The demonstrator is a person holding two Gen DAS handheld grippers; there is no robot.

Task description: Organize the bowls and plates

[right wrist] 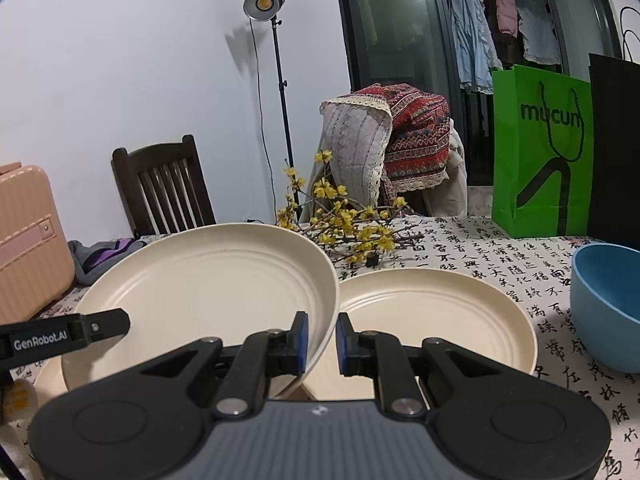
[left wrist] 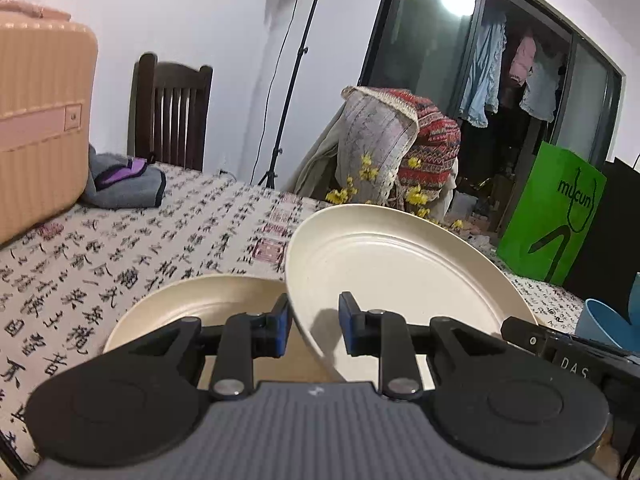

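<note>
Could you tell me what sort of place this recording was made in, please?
Probably a lived-in home dining room: a table under a calligraphy-print cloth, wooden dining chairs, clothes drying behind a glass sliding door. A studio light on a stand suggests it is staged for recording.

White wall (right wrist: pixel 140 60) behind, studio lamp (right wrist: pixel 264 2) lit on a stand. Dark wooden chair (right wrist: pixel 160 184) at the desk's (left wrist: pixel 160 232) far edge; second chair draped in patterned cloth (right wrist: pixel 416 136). Dark sliding glass doors (right wrist: pixel 392 20), hanging clothes (right wrist: pixel 472 32) beyond.
</note>
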